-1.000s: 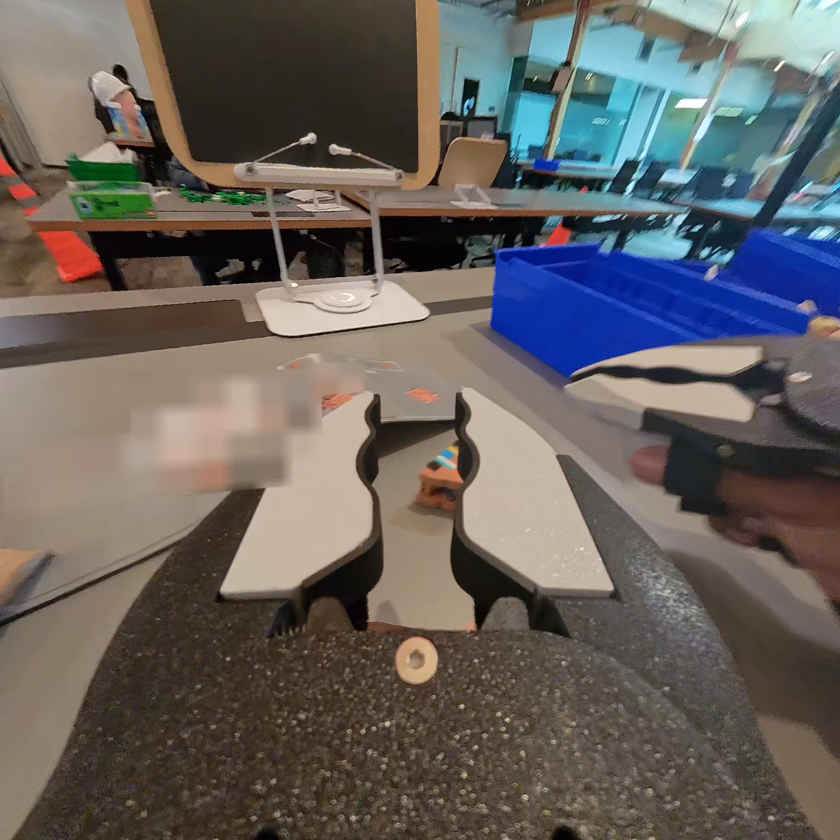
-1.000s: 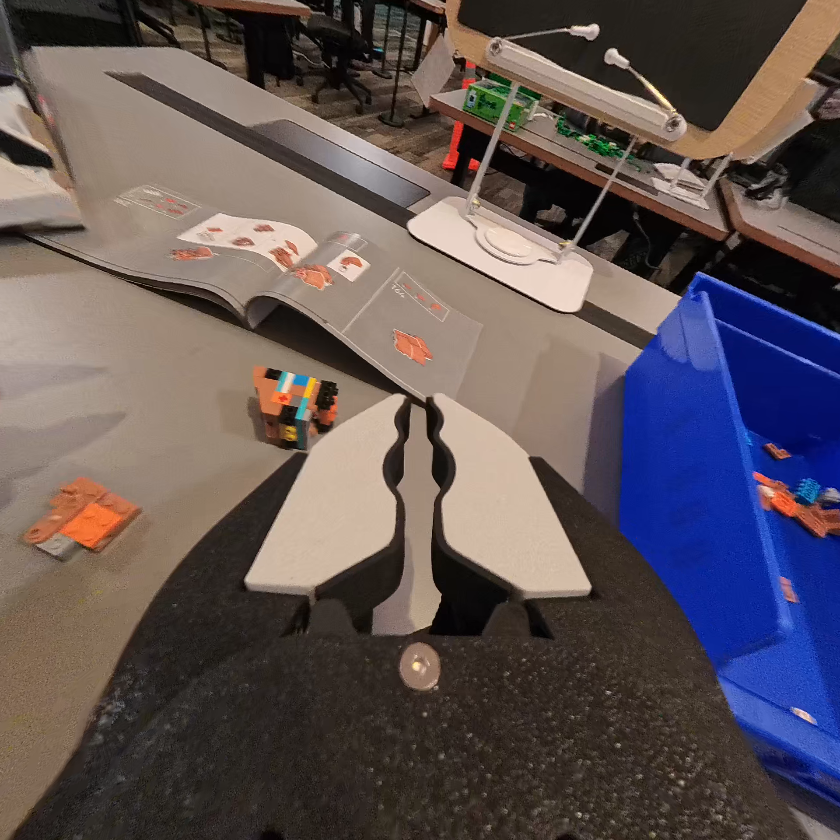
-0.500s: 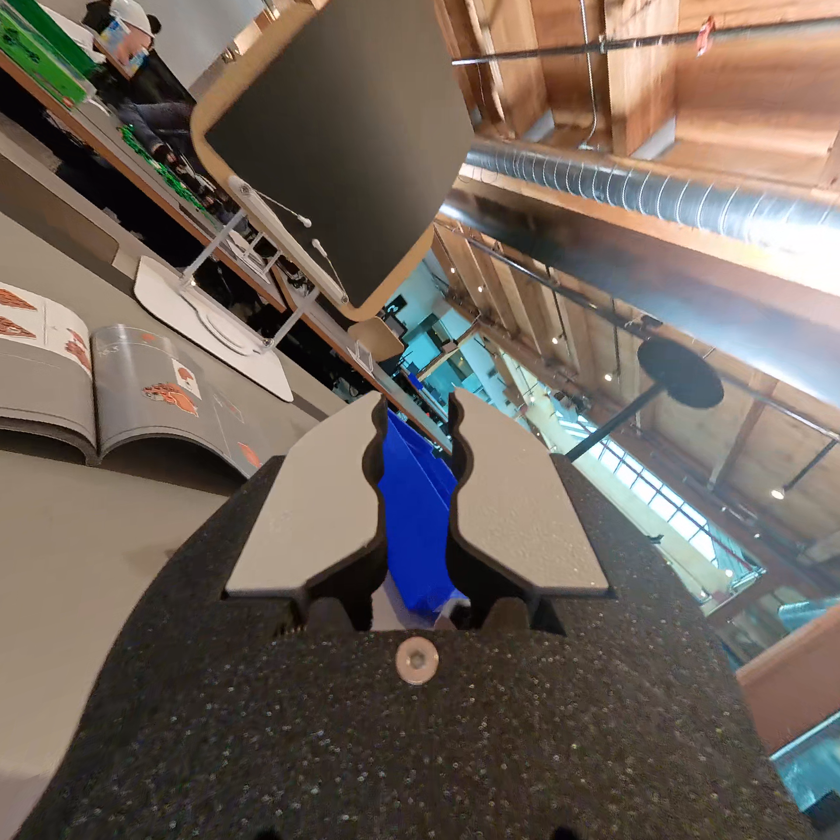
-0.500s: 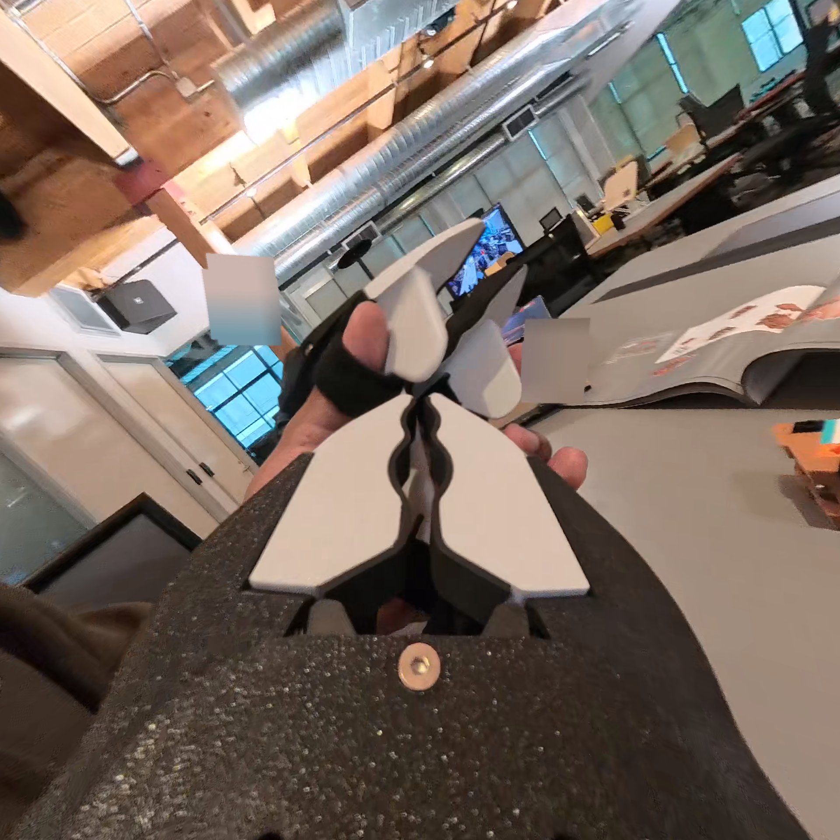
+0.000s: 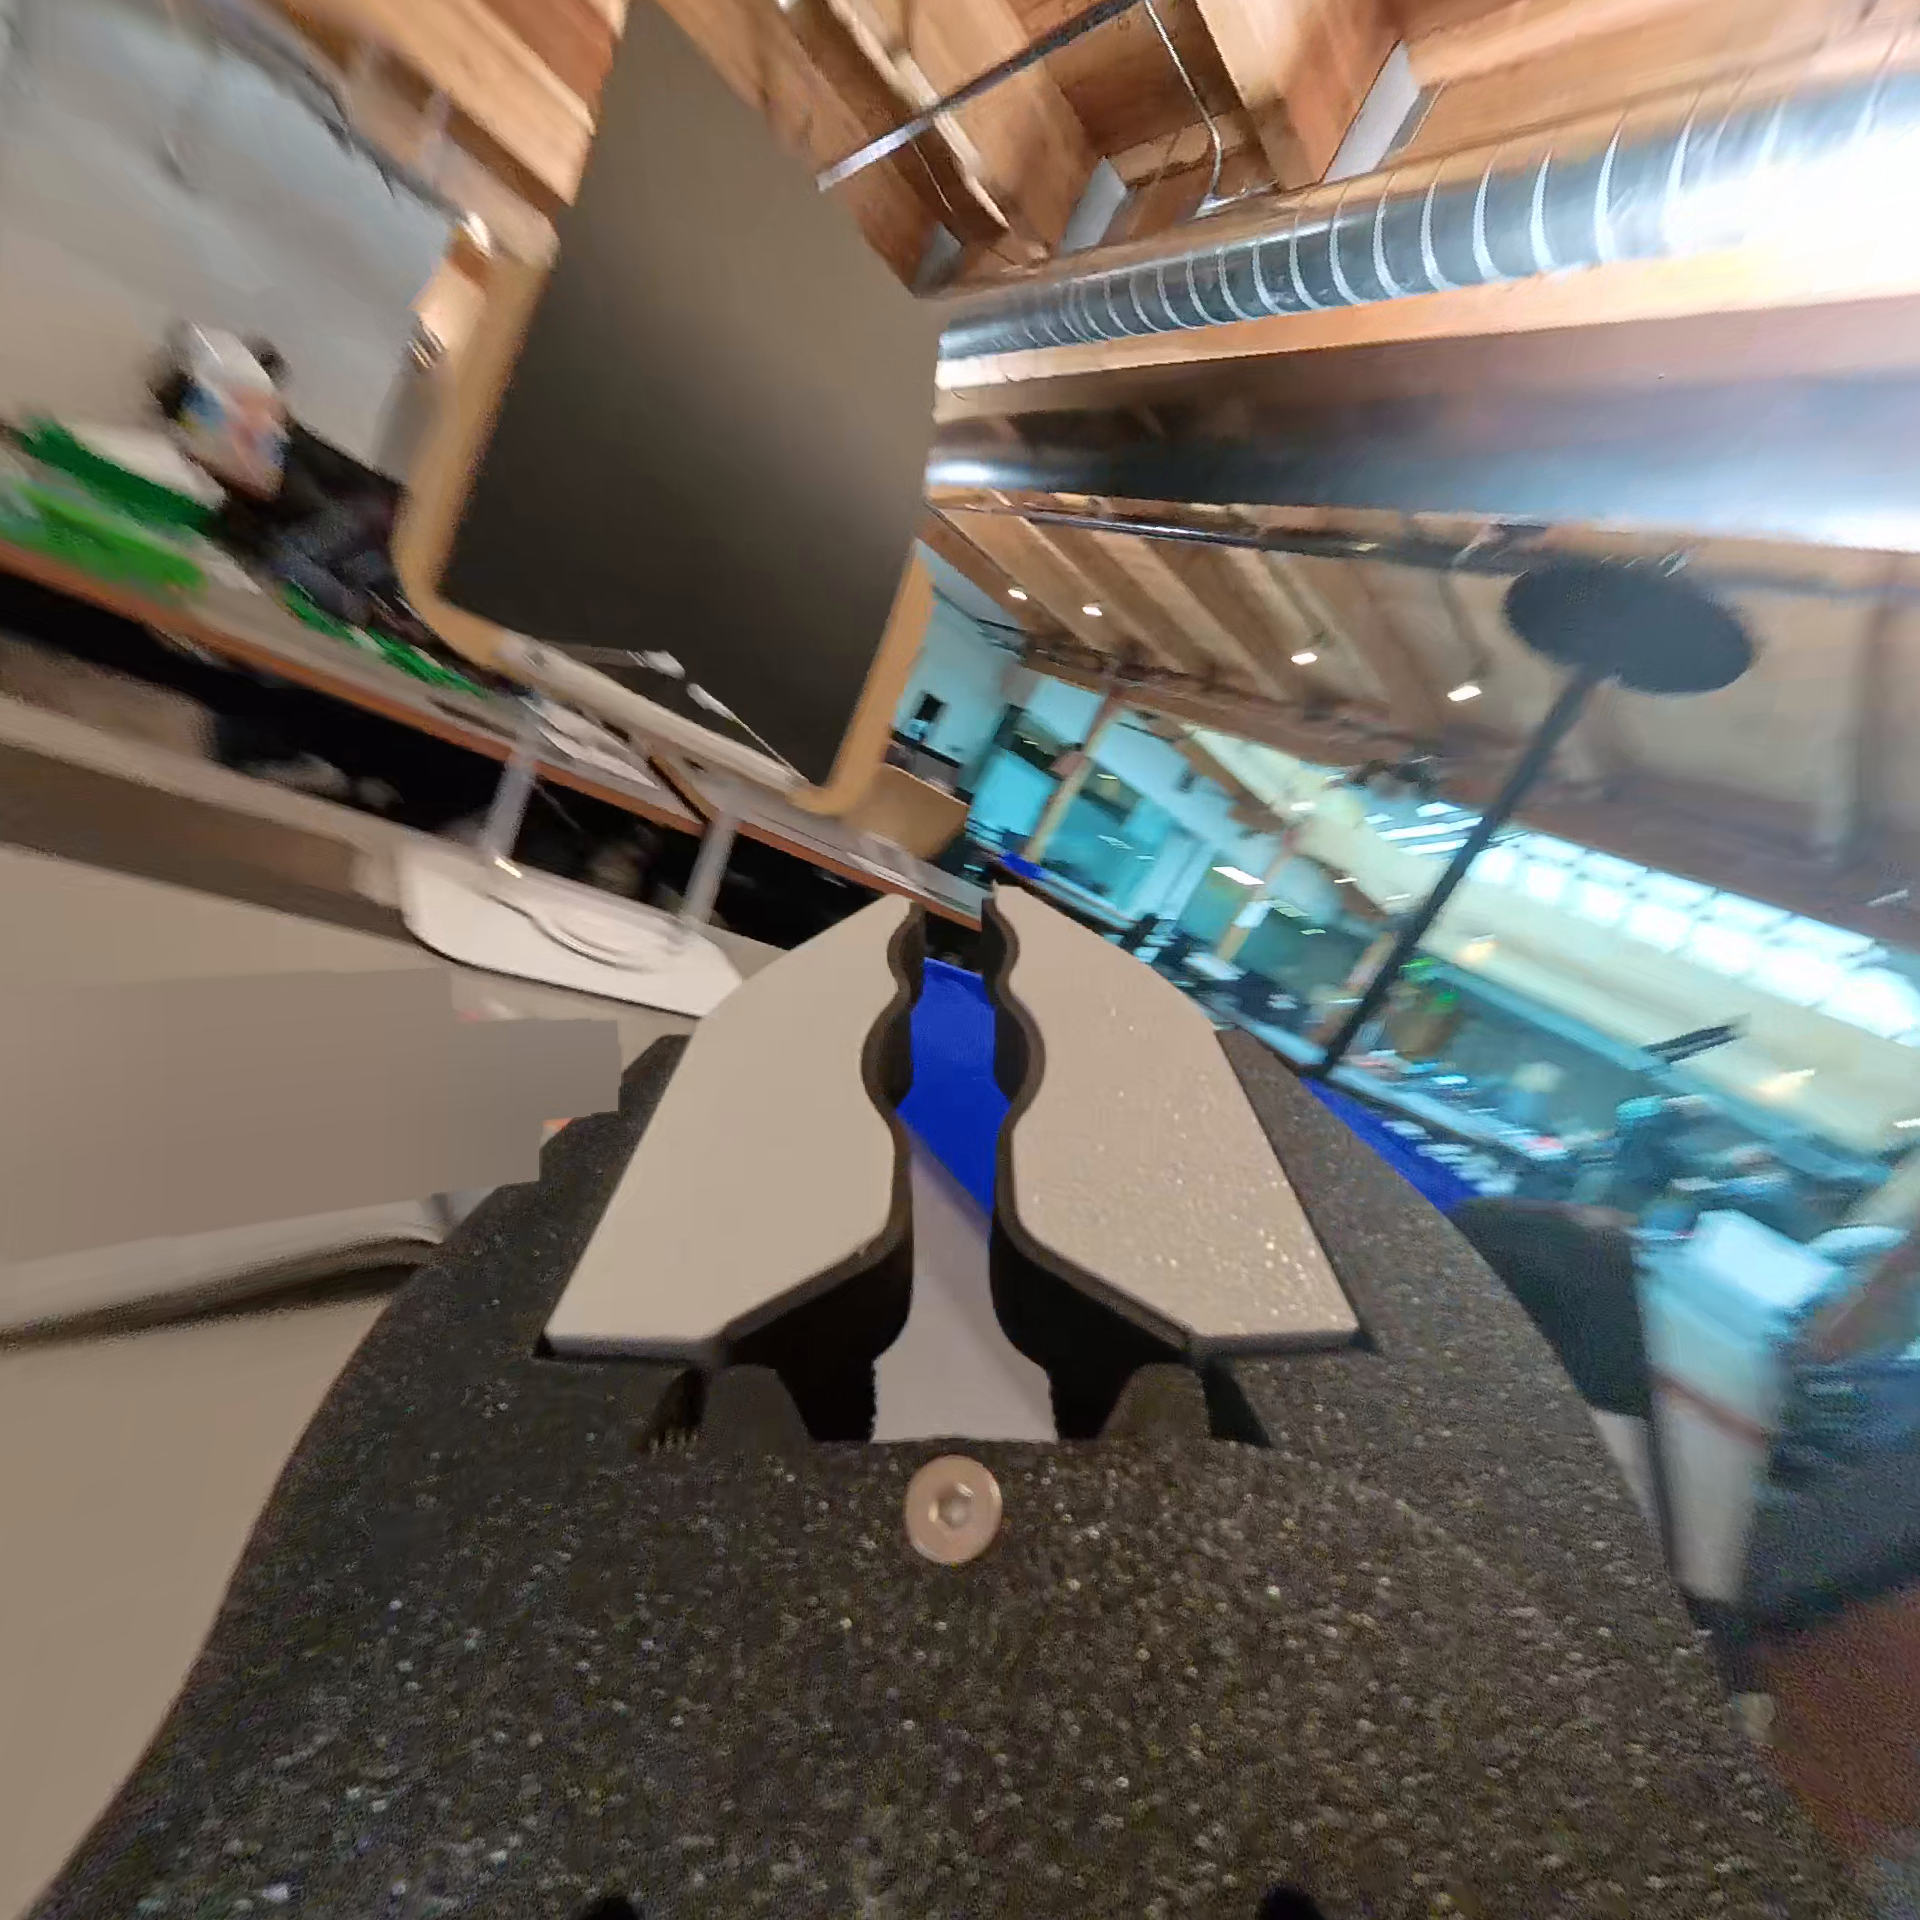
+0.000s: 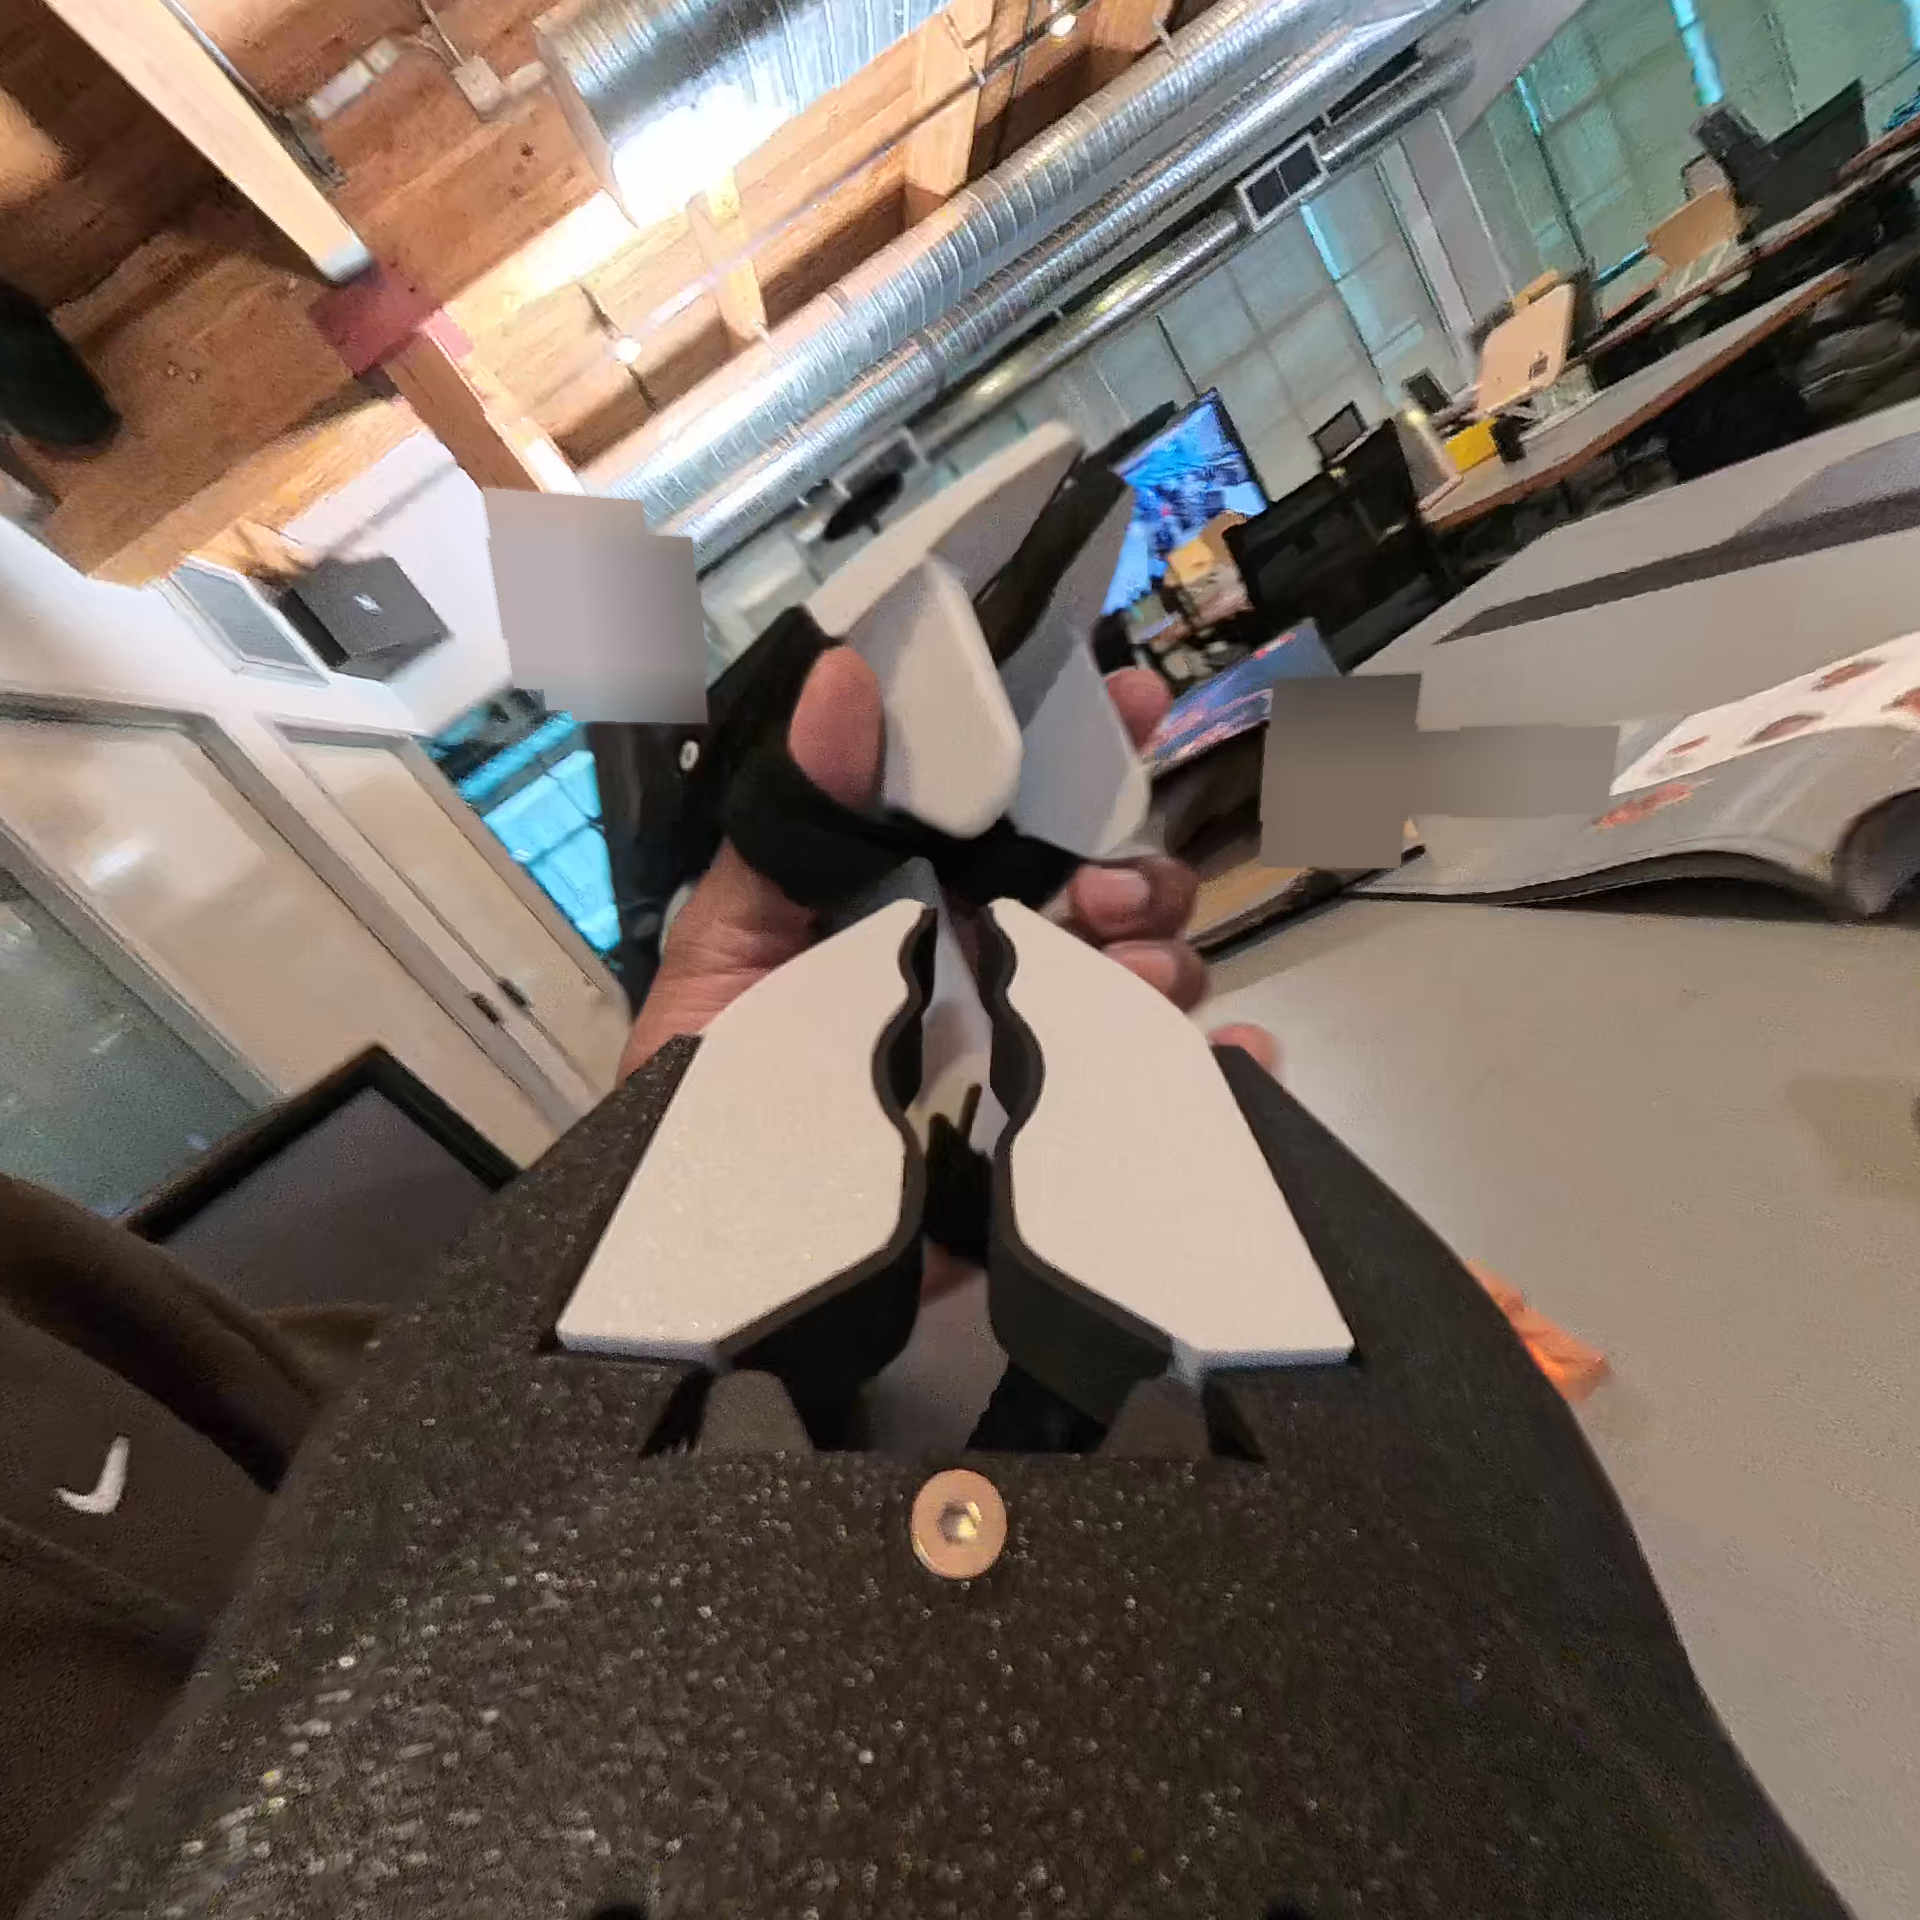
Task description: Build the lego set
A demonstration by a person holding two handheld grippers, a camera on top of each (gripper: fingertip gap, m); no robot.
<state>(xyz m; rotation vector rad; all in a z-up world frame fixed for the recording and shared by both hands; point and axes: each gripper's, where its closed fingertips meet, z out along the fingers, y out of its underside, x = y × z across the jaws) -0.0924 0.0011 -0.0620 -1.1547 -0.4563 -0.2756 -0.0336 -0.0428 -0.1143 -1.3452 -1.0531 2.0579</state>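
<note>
the right gripper (image 6: 958,914) is lifted off the grey table (image 6: 1558,1091), its 2 fingers a narrow gap apart with nothing between them. just past its tips a person's hand (image 6: 831,831) holds the left gripper (image 5: 953,914), whose fingers are likewise parted and empty and point over a blue bin (image 5: 951,1091). an orange lego piece (image 6: 1538,1340) lies blurred on the table by the right gripper's body. farther off the instruction booklet (image 6: 1714,821) lies open.
</note>
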